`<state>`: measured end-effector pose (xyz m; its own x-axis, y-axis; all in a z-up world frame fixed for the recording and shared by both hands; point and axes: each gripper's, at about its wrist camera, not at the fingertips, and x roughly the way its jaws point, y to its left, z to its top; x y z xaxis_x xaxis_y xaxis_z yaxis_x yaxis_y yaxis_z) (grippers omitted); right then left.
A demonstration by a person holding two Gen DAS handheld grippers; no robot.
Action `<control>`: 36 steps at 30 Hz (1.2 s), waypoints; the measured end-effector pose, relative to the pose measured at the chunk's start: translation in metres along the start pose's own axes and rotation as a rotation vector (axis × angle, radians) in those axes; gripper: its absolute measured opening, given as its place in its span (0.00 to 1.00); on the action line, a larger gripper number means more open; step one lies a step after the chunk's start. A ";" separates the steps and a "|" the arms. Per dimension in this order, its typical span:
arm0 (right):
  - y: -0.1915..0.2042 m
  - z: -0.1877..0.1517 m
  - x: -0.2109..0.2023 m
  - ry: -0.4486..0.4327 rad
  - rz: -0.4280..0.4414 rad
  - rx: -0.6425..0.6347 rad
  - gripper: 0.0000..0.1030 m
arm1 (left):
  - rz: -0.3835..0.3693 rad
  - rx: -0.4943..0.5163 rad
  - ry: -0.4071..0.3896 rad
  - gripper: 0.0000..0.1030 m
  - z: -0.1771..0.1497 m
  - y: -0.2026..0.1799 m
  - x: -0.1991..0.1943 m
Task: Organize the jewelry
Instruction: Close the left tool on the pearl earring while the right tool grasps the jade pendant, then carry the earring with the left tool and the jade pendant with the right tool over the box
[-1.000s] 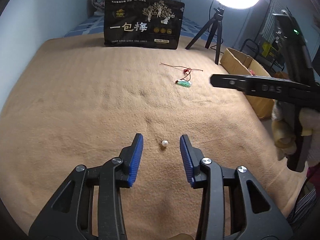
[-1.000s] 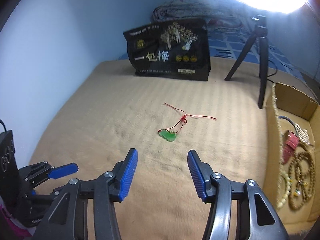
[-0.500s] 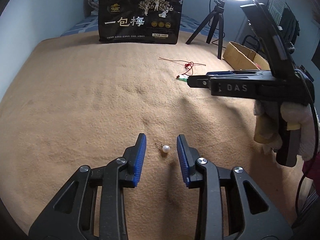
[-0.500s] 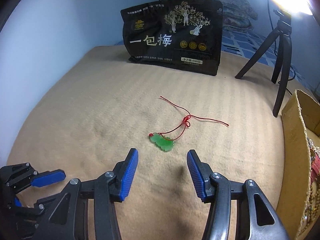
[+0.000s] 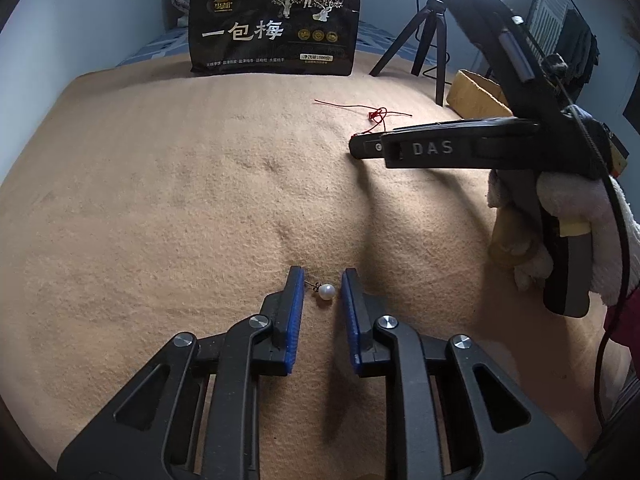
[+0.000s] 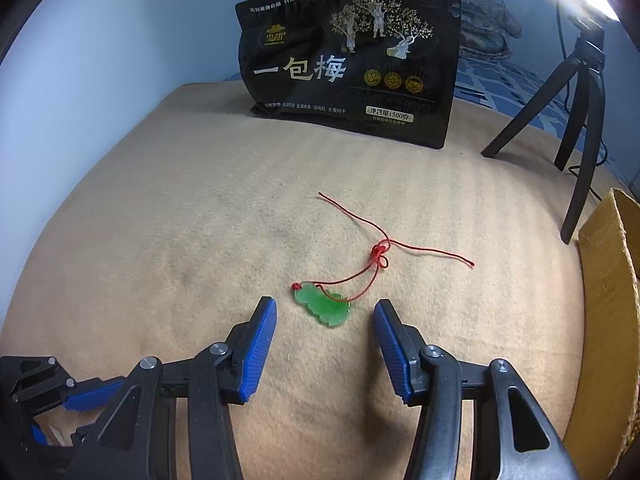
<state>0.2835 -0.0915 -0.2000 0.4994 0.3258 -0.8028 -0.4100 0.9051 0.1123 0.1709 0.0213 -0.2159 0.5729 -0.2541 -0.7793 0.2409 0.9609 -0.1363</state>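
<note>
Pearl earring lies on the tan blanket between my left gripper pads, which are closing on it but not yet pressing. My right gripper stands spread apart, gripping nothing, with the green pendant on its red cord lying between the fingertips. Beside it on the right sits a cardboard box

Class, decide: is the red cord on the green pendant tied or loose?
Tied. The red cord shows a knot above the green pendant, with two loose ends trailing past it.
</note>
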 end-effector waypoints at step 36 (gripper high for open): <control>0.013 -0.008 -0.054 -0.041 -0.023 -0.059 0.28 | 0.005 -0.029 -0.036 0.08 0.002 -0.001 -0.030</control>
<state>0.2452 -0.0996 -0.1603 0.5391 0.3174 -0.7802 -0.4422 0.8950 0.0585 0.1549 0.0278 -0.1908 0.6021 -0.2523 -0.7575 0.2155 0.9649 -0.1501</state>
